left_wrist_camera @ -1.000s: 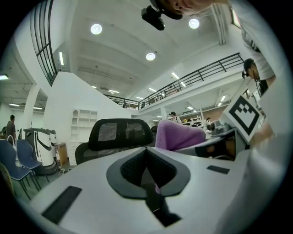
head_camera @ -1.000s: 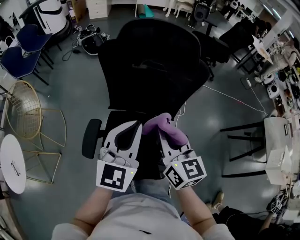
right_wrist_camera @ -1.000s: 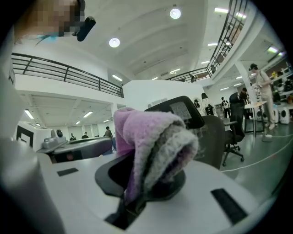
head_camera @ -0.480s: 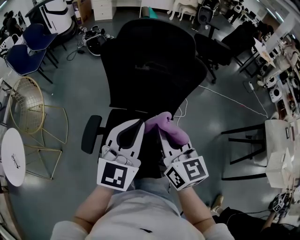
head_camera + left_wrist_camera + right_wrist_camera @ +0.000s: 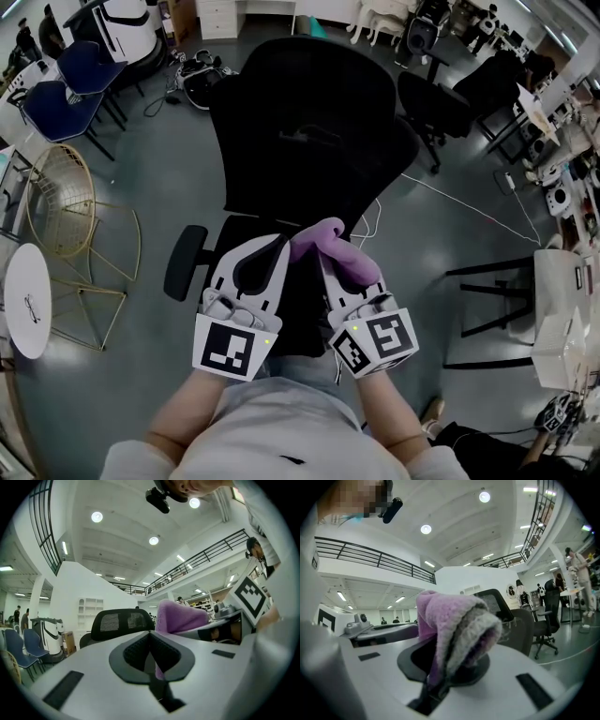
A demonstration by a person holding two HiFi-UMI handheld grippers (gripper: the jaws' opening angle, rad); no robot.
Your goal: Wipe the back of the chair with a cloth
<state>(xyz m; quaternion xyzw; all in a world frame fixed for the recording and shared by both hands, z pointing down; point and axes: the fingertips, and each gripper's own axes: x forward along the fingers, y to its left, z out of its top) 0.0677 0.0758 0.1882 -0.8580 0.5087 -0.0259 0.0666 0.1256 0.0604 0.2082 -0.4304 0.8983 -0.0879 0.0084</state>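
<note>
A black office chair stands before me, its mesh back (image 5: pixel 314 131) upright and its seat (image 5: pixel 300 281) under my grippers. My right gripper (image 5: pixel 330 251) is shut on a folded purple cloth (image 5: pixel 330 246), which bulges out past its tips (image 5: pixel 454 630). My left gripper (image 5: pixel 272 251) is shut with nothing between its jaws, close beside the right one. In the left gripper view the chair's back (image 5: pixel 123 623) shows ahead with the purple cloth (image 5: pixel 180 618) at its right. The right gripper view shows the chair's back (image 5: pixel 497 603) behind the cloth.
The chair's left armrest (image 5: pixel 185 262) sticks out beside my left gripper. A gold wire chair (image 5: pixel 70 225) and a small white round table (image 5: pixel 23 314) stand at the left. Blue chairs (image 5: pixel 66 94) are at the far left, a black stool frame (image 5: pixel 492 300) at the right, cables (image 5: pixel 450 192) on the floor.
The view has shifted slightly. Both grippers and the cloth hold nearly the same pose above the seat.
</note>
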